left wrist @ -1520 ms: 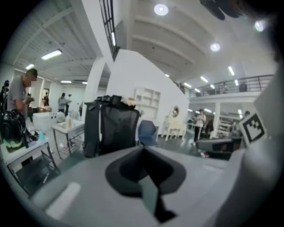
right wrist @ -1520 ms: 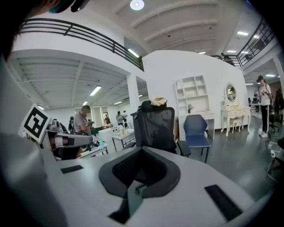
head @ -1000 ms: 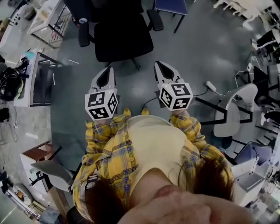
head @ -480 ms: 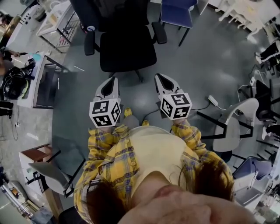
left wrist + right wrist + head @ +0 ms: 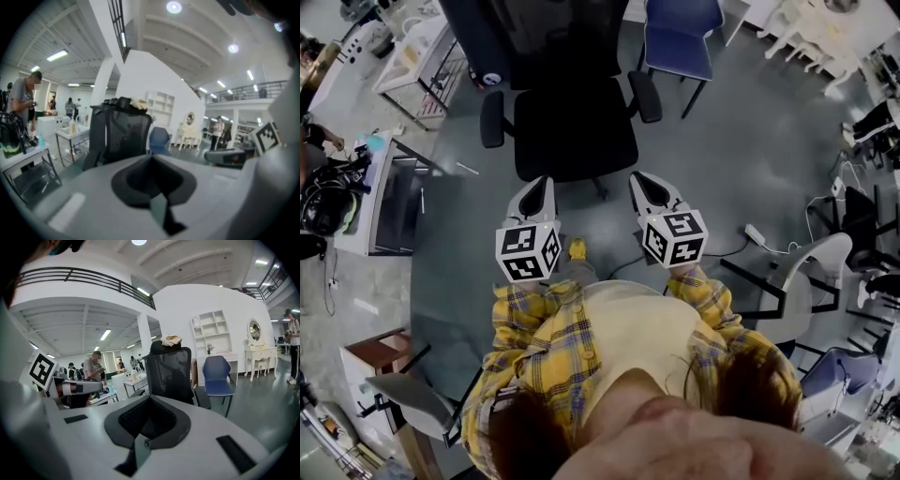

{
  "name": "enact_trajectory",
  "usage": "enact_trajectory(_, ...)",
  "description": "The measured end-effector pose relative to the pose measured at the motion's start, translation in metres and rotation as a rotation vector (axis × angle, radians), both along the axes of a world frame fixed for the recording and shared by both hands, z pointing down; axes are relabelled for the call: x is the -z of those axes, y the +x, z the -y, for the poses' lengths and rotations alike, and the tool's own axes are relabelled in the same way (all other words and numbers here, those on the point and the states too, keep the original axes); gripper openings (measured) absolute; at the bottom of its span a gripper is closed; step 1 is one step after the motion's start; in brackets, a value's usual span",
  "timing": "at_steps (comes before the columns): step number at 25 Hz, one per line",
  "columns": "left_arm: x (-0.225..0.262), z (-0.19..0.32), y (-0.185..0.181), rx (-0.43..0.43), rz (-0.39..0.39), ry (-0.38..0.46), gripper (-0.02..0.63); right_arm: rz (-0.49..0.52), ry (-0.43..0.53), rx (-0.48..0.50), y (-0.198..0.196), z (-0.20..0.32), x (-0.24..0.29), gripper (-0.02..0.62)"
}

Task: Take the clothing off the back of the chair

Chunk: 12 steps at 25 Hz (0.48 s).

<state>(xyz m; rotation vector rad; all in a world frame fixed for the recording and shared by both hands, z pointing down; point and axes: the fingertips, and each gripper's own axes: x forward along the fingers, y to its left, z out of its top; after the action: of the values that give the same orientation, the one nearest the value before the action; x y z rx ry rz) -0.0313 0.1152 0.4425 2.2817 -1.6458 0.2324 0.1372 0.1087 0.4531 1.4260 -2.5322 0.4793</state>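
A black mesh office chair (image 5: 574,127) stands on the grey floor ahead of me, its seat facing me. A pale crumpled cloth (image 5: 171,340) lies on top of the chair's back (image 5: 169,371); the left gripper view also shows this cloth (image 5: 138,103). My left gripper (image 5: 538,184) and right gripper (image 5: 645,181) are held side by side, short of the seat's front edge, apart from the chair. Both have their jaws together with nothing between them. In the gripper views, the left gripper (image 5: 152,159) and the right gripper (image 5: 149,401) point at the chair back.
A blue chair (image 5: 680,33) stands behind and to the right of the office chair. At the left are a metal desk (image 5: 389,187) and a cart (image 5: 70,136), with people (image 5: 21,101) beyond them. A white chair (image 5: 802,267) and a power strip (image 5: 757,233) are at the right.
The office chair has come nearer and lower in the head view as I stepped toward it. Both grippers advanced with me and stayed shut.
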Motion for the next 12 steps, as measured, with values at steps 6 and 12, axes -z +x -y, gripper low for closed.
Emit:
enact_trajectory(6,0.003,0.052,-0.021,-0.010,-0.007,-0.003,0.005,-0.008,-0.007,-0.011,-0.019,0.052,0.002,0.012)
enact_trajectory(12,0.001,0.091,-0.043,-0.030,-0.006,-0.010,0.005,-0.018,-0.013,-0.017,-0.041,0.096,0.002,0.012)
